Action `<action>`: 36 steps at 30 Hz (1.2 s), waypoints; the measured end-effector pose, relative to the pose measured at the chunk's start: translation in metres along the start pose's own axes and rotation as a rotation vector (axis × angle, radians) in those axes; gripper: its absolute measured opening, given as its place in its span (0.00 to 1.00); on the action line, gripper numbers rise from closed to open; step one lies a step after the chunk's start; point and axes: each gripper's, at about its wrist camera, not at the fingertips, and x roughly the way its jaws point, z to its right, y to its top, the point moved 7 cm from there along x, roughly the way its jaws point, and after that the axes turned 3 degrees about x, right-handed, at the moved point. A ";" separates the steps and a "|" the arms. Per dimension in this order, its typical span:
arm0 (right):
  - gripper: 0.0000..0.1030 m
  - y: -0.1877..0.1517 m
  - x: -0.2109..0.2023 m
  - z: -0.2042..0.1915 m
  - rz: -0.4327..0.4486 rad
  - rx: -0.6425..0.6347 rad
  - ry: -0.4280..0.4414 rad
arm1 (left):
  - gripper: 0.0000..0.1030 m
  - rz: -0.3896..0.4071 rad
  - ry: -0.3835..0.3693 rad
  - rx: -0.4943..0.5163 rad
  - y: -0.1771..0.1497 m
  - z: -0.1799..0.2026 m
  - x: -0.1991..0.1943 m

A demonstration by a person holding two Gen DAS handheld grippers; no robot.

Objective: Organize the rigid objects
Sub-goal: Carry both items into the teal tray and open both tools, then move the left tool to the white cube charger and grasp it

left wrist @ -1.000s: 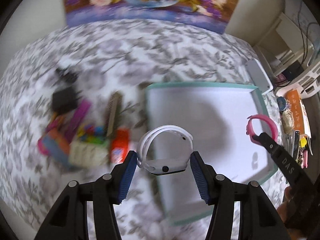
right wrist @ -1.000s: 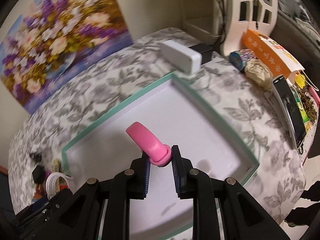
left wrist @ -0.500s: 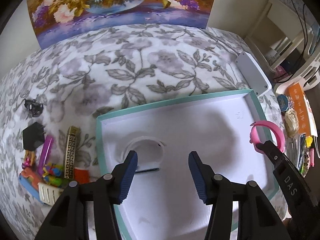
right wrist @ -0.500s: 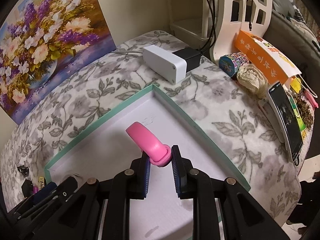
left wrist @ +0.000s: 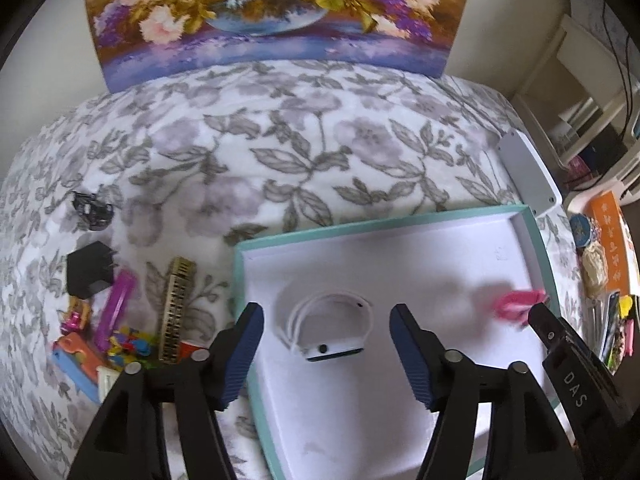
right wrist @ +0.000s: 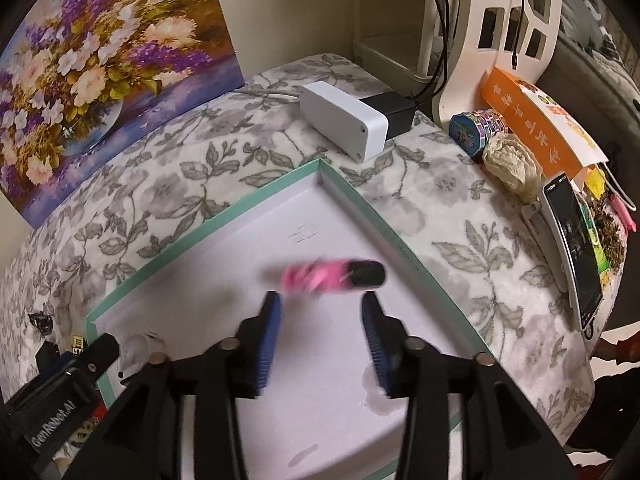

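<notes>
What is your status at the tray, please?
Left tool open, right tool open. White smart wristband lying in the teal-rimmed white tray; blurred pink wristband just ahead of the right tool. Nothing in the way.

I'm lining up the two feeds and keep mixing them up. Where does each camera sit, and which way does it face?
Left wrist: on the left gripper, looking forward and down at the white band in the tray; its open fingers show.
Right wrist: on the right gripper, facing the blurred pink band; open fingers show.
Shared: tray, both bands, flower painting, each other's gripper.
</notes>
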 end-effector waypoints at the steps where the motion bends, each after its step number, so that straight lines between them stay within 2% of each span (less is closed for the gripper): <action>1: 0.53 -0.001 -0.001 0.000 0.002 -0.003 -0.005 | 0.77 0.006 0.006 -0.009 0.000 -0.004 -0.002; 5: 0.64 -0.004 -0.007 -0.002 0.011 -0.009 -0.011 | 0.87 0.021 0.017 -0.043 -0.002 -0.020 -0.009; 7: 0.67 -0.007 -0.011 -0.003 0.019 -0.019 -0.020 | 1.00 0.036 0.028 -0.063 -0.004 -0.030 -0.013; 9: 0.80 -0.010 -0.013 -0.004 0.024 -0.024 -0.021 | 1.00 0.051 0.032 -0.078 -0.006 -0.037 -0.017; 11: 0.83 -0.013 -0.015 -0.005 0.023 -0.026 -0.014 | 1.00 0.059 0.040 -0.097 -0.009 -0.046 -0.021; 23: 0.85 -0.037 -0.039 -0.028 0.050 -0.112 0.004 | 1.00 0.132 0.048 -0.213 -0.028 -0.092 -0.055; 32: 0.85 -0.058 -0.071 -0.063 0.065 -0.184 0.094 | 1.00 0.294 0.114 -0.240 -0.033 -0.125 -0.106; 36: 0.85 -0.073 -0.083 -0.087 0.050 -0.208 0.174 | 1.00 0.345 0.129 -0.249 -0.040 -0.136 -0.122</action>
